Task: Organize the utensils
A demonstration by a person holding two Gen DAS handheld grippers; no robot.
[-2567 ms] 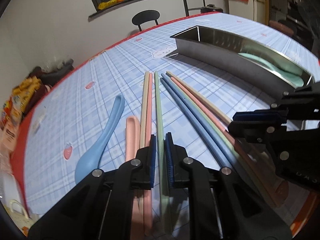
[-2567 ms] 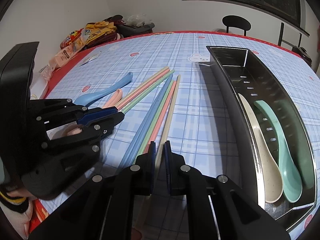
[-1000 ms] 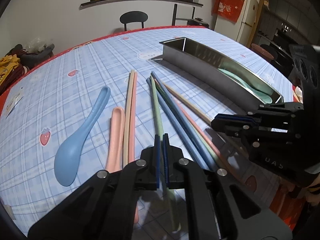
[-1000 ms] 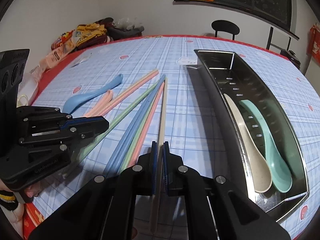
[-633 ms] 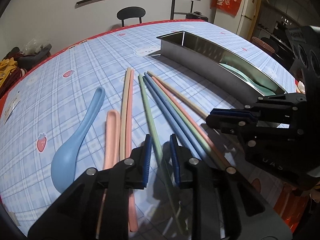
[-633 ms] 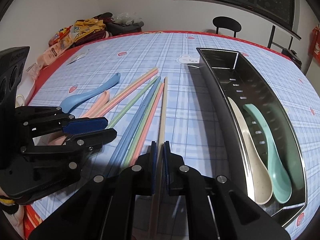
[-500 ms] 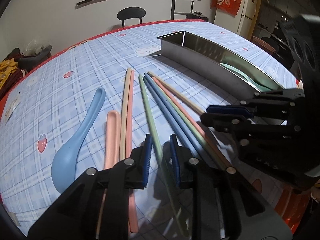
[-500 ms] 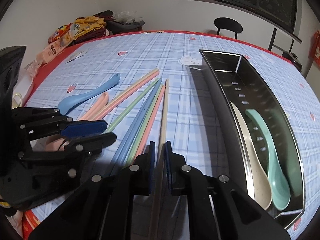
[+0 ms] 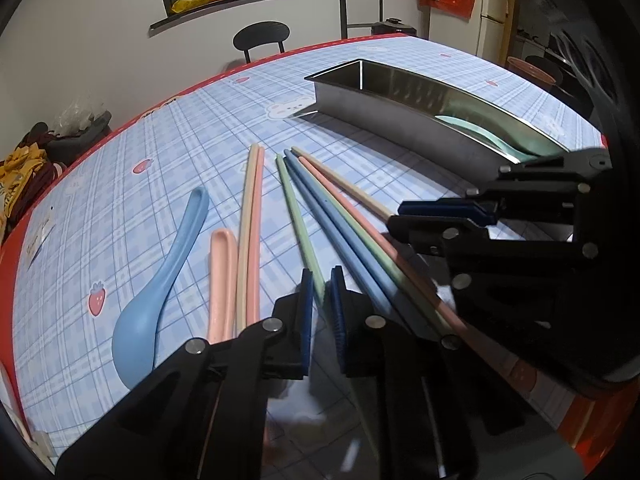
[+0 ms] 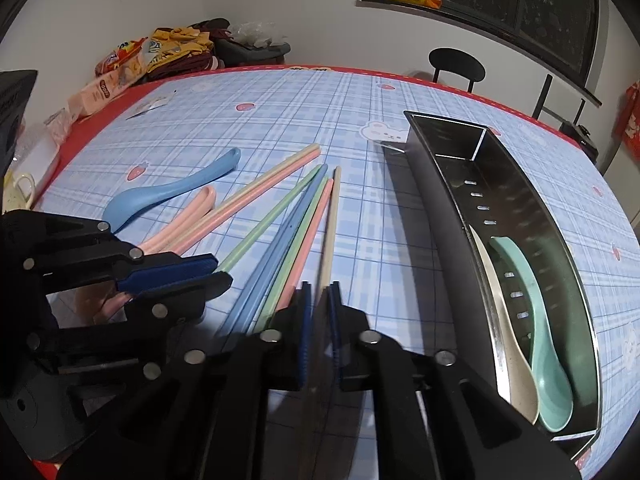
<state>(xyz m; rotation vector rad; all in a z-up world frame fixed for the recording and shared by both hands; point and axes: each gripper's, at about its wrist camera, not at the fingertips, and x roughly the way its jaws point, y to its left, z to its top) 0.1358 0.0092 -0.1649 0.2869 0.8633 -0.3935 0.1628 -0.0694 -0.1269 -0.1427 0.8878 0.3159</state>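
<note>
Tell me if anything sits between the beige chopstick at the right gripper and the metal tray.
Nothing visible does. Only bare tablecloth lies between the beige chopstick at the right gripper and the metal tray.

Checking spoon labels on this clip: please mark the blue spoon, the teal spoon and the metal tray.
blue spoon (image 9: 134, 336), left wrist view, on its bowl.
teal spoon (image 10: 554, 398), right wrist view, on its bowl.
metal tray (image 10: 430, 168), right wrist view, on its outer left wall.

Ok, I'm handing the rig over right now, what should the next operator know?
Left gripper: fingers straddle a green chopstick on the table; grip unclear.
Right gripper: fingers straddle the beige chopstick nearest the metal tray; grip unclear.
Done: beige spoon and teal spoon lie in the tray.
Left: blue spoon, pink spoon and all chopsticks, on the tablecloth.
</note>
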